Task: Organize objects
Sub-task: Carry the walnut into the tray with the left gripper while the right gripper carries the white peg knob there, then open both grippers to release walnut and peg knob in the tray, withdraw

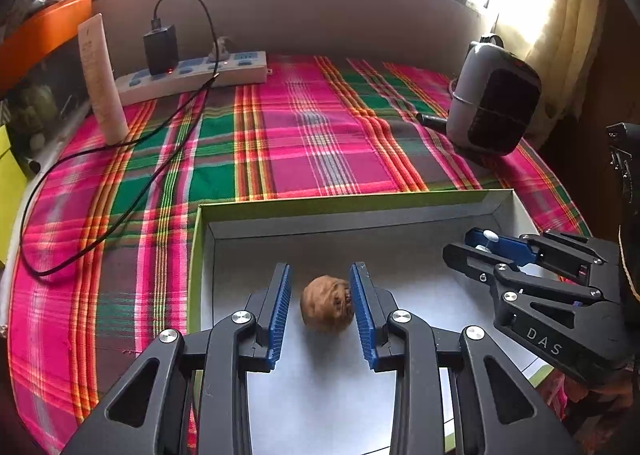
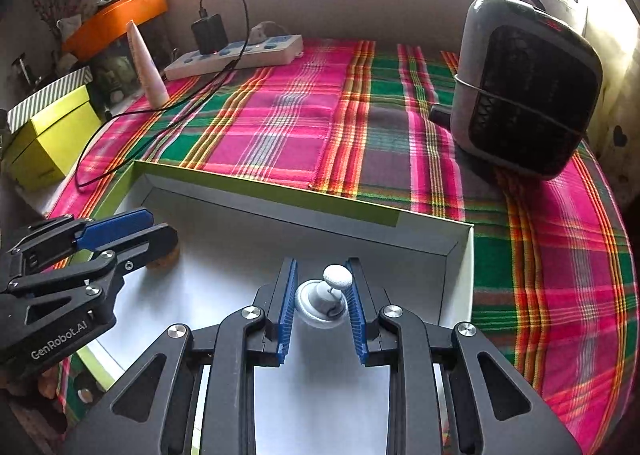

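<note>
We see a brown wrinkled walnut point(image 1: 327, 309) in the white box point(image 1: 400, 231); a white ball-topped trinket point(image 2: 326, 297) lies beside it.

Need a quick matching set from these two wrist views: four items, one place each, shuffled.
Items:
1. walnut
2. white ball-topped piece
3. power strip
4. heater

Places:
A. far left of the plaid cloth, by the wall
B. between the left hand-held gripper pads, over the box floor
C. far right of the plaid cloth
D. between the right hand-held gripper pads, over the box floor

Pairs: 1-B, 2-D, 3-A, 4-C
</note>
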`<move>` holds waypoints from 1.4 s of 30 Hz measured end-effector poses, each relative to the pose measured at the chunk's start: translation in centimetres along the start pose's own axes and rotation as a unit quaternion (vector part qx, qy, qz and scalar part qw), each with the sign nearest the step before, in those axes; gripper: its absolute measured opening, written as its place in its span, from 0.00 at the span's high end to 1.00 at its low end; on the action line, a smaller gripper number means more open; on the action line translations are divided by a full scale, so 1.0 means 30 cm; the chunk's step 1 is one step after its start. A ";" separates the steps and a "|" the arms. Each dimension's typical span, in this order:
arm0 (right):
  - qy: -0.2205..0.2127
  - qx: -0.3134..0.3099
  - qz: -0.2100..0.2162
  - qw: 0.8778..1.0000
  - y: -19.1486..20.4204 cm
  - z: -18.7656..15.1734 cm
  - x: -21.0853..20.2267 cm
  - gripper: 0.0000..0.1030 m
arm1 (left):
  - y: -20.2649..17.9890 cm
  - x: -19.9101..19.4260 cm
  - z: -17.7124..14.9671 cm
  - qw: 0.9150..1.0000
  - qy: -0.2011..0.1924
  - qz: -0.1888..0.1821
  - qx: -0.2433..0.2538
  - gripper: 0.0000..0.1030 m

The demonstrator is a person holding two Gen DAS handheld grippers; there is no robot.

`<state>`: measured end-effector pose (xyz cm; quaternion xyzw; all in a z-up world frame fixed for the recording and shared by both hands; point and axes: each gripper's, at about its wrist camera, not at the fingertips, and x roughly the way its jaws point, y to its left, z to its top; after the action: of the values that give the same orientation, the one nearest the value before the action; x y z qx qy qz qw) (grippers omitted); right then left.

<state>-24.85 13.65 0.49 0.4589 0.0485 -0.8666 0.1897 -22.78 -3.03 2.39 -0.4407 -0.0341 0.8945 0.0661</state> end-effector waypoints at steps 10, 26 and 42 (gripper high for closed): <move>-0.003 0.007 0.004 1.000 0.002 -0.003 -0.004 0.74 | 0.006 -0.005 -0.004 1.000 0.001 -0.001 -0.003 0.67; -0.026 0.015 0.002 1.000 0.014 -0.046 -0.088 0.52 | 0.002 -0.120 -0.042 1.000 -0.023 -0.007 -0.010 0.60; -0.079 0.027 0.004 0.997 0.047 -0.163 -0.265 0.52 | 0.030 -0.292 -0.167 0.998 -0.056 -0.014 -0.031 0.59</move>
<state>-16.49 15.89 4.27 0.3942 0.0085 -0.9004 0.1840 -13.60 -5.20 6.11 -0.3914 -0.0720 0.9152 0.0633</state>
